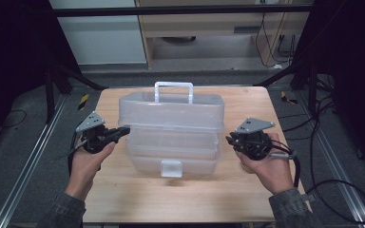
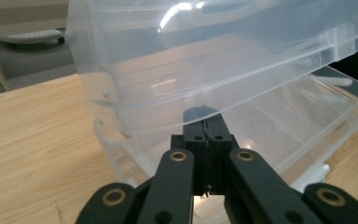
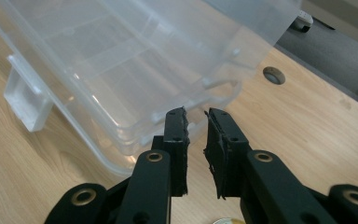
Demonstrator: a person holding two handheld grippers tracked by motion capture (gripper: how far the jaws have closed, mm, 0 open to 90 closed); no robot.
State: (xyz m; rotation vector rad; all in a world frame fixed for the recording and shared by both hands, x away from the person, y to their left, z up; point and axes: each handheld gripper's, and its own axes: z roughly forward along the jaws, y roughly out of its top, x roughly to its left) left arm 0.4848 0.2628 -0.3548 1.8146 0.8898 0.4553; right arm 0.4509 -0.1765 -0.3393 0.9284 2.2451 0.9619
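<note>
A clear plastic tiered storage box (image 1: 171, 123) with a white carry handle (image 1: 173, 85) stands in the middle of the wooden table (image 1: 138, 199). My left gripper (image 1: 125, 129) is at the box's left side. In the left gripper view its jaws are pressed together (image 2: 207, 122), pinching a small tab on the edge of the upper tray (image 2: 205, 60), which sits raised and tilted over the lower tray (image 2: 303, 116). My right gripper (image 1: 229, 139) is at the box's right side. Its jaws (image 3: 196, 112) stand slightly apart just short of the box rim (image 3: 121, 154), with nothing between them.
A front latch (image 1: 171, 167) hangs at the box's near side. The table has a round cable hole (image 3: 274, 74) beyond the right gripper. Cables trail over the floor at the right, and metal rails run along both sides of the table.
</note>
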